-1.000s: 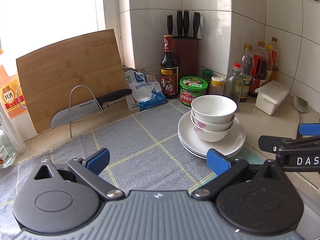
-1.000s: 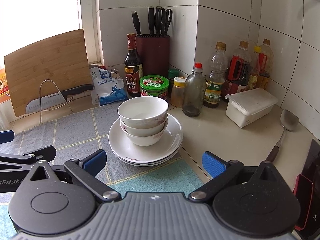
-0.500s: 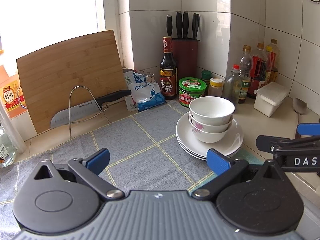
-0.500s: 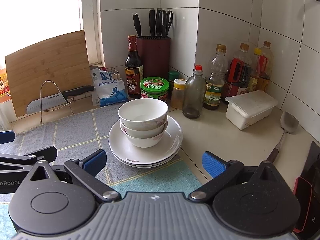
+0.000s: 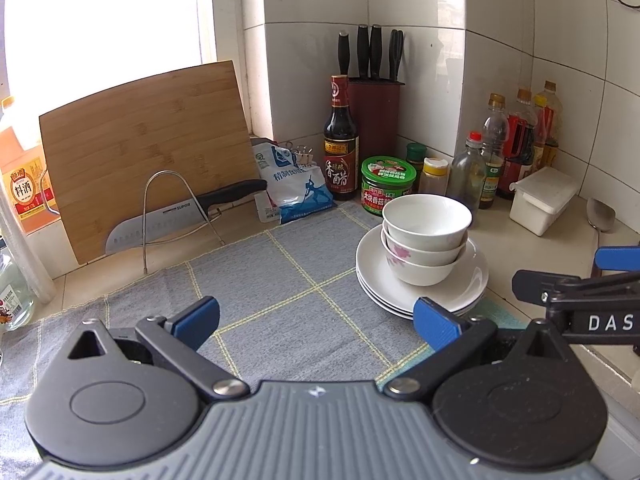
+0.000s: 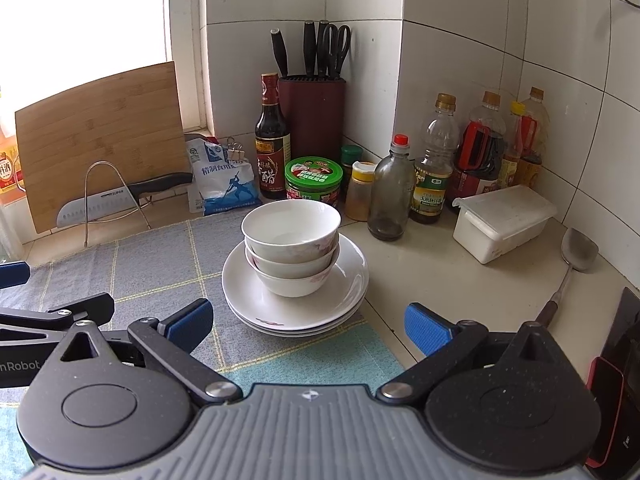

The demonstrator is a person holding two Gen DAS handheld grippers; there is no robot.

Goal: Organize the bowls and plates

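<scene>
Three white bowls (image 5: 425, 234) sit nested on a stack of three white plates (image 5: 468, 280) at the right edge of a grey checked mat (image 5: 280, 280). The bowls (image 6: 291, 240) and the plates (image 6: 352, 280) also show in the right wrist view. My left gripper (image 5: 316, 320) is open and empty, above the mat, to the left and in front of the stack. My right gripper (image 6: 306, 322) is open and empty, just in front of the stack.
A wooden cutting board (image 5: 144, 148), a knife on a wire rack (image 5: 180, 216), a salt bag (image 5: 294, 188), a vinegar bottle (image 5: 340, 144), a knife block (image 5: 374, 112), a green jar (image 5: 388, 184), oil bottles (image 6: 480, 160), a white lidded box (image 6: 504, 220) and a spatula (image 6: 572, 264) line the counter's back and right.
Both grippers have pulled back slightly from the stack and stayed open. The dishes have not moved.
</scene>
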